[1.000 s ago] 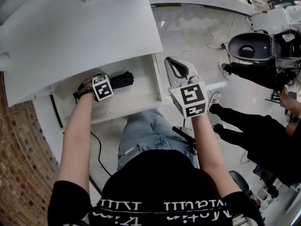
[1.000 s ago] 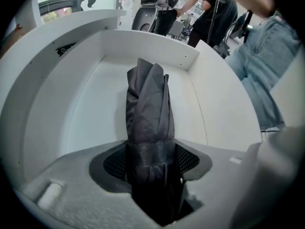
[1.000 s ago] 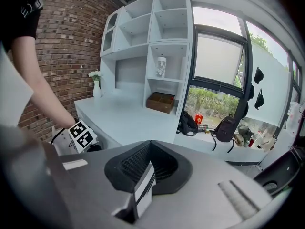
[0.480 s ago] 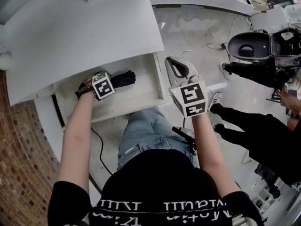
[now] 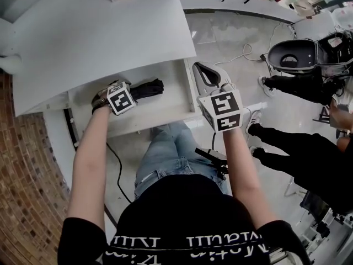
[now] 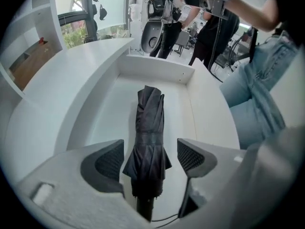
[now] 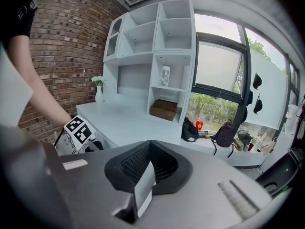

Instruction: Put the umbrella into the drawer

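Note:
A folded black umbrella lies lengthwise on the floor of the open white drawer. My left gripper hangs just above the umbrella's handle end, pointing steeply down. In the left gripper view the umbrella runs between the two pads, and my left gripper stands wide open with a gap on each side. My right gripper is held beside the drawer's right corner, off the desk. In its own view my right gripper is shut with nothing between its pads.
The white desk top overhangs the drawer. A shelf unit with a cardboard box stands behind it, and a brick wall runs along the left. A person in black and a black appliance are at the right.
My left gripper has risen a little off the umbrella, which stays lying in the drawer. The right gripper has drifted slightly up the picture.

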The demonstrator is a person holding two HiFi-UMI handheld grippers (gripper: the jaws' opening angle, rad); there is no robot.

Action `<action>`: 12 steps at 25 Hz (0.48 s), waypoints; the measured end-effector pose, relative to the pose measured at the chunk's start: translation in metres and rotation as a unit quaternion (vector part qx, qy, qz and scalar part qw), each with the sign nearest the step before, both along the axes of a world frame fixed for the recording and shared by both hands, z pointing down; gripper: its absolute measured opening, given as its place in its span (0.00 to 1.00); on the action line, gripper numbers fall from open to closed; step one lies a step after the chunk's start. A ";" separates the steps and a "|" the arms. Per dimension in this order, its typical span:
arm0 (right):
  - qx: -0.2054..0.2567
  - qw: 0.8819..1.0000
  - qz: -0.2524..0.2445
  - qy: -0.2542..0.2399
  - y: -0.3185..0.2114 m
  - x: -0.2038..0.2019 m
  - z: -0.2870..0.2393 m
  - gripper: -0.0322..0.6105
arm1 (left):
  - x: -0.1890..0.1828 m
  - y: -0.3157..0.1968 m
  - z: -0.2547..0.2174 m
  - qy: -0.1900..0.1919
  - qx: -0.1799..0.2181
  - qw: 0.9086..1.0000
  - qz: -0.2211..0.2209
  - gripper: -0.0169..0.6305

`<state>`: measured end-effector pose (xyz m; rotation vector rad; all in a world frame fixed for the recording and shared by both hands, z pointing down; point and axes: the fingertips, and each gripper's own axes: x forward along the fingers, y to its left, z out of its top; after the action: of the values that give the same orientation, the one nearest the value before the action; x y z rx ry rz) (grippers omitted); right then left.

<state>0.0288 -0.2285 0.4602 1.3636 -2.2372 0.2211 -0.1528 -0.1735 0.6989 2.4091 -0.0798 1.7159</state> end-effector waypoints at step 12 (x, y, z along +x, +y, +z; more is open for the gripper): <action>0.049 0.999 -0.003 -0.023 0.013 -0.022 -0.039 0.06 | -0.021 -0.020 -0.074 0.072 0.095 0.988 -0.094 0.57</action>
<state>0.0065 -0.2154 0.4214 1.4154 -2.3169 0.1445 -0.1738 -0.1935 0.6245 2.5554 -0.4560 1.5100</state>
